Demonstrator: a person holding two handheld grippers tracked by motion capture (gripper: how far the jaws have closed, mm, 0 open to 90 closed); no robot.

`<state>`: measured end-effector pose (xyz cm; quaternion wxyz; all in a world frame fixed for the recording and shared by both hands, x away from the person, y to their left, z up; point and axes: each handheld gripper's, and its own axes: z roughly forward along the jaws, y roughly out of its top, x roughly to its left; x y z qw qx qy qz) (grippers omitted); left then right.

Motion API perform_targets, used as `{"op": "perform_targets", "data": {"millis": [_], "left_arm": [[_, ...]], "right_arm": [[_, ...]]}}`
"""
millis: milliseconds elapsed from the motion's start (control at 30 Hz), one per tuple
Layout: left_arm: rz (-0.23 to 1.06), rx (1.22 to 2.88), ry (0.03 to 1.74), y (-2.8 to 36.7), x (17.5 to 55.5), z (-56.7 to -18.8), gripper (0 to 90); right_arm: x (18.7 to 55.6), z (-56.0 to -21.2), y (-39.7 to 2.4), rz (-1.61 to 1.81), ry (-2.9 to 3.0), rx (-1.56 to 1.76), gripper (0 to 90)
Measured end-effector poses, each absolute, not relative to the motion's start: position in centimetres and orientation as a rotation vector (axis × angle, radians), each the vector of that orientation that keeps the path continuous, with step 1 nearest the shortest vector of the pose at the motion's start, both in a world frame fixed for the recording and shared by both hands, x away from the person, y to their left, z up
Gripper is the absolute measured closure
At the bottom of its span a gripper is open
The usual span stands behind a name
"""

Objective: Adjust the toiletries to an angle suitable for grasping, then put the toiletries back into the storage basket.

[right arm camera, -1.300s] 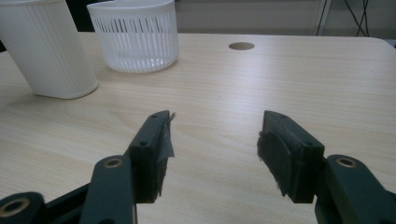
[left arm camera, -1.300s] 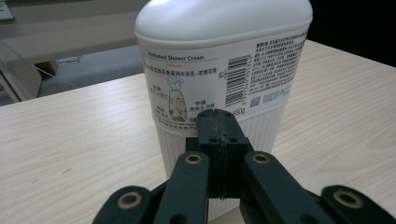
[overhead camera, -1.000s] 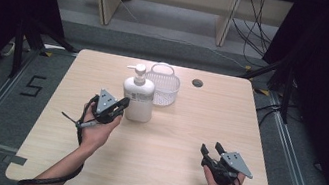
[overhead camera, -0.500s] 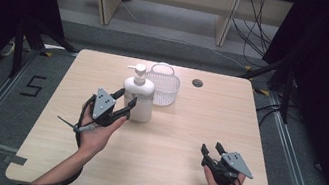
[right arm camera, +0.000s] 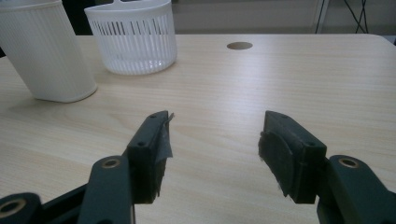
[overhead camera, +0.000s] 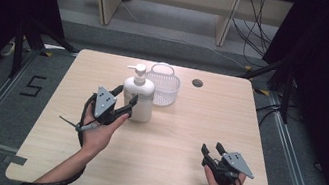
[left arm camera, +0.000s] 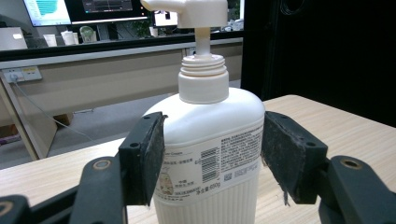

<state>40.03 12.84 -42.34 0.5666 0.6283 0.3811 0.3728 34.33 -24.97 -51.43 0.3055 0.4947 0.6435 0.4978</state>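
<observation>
A white pump bottle (overhead camera: 138, 99) stands upright near the middle of the wooden table (overhead camera: 168, 149). My left gripper (overhead camera: 126, 94) is at its left side, and its jaws have just been opening. In the left gripper view the bottle (left arm camera: 205, 140) stands between the two pads of the left gripper (left arm camera: 212, 126). The left pad lies right along the bottle's side and the right pad is a sliver off it, so no squeeze shows. My right gripper (overhead camera: 212, 147) rests low near the front right of the table. In its own view the right gripper (right arm camera: 215, 126) is open with bare table between the jaws.
A white slatted basket (overhead camera: 162, 84) stands just behind and to the right of the bottle, close to it. A small round hole (overhead camera: 197, 83) is in the table behind the basket. In the right gripper view the basket (right arm camera: 133, 37) and the bottle's ribbed base (right arm camera: 46, 56) stand far ahead.
The left gripper's jaws went from nearly closed to wide, and the hand moved slightly forward so the jaws now straddle the bottle. The right gripper has stayed put.
</observation>
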Motion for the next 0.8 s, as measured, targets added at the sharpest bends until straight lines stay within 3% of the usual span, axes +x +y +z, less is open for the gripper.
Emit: {"op": "perform_targets", "data": {"millis": [800], "left_arm": [[0.885,1.429,0.884,12.0,40.3,-40.7,37.8]], "right_arm": [[34.4,-51.5,-24.9,1.331,1.707,1.311,42.6]]}}
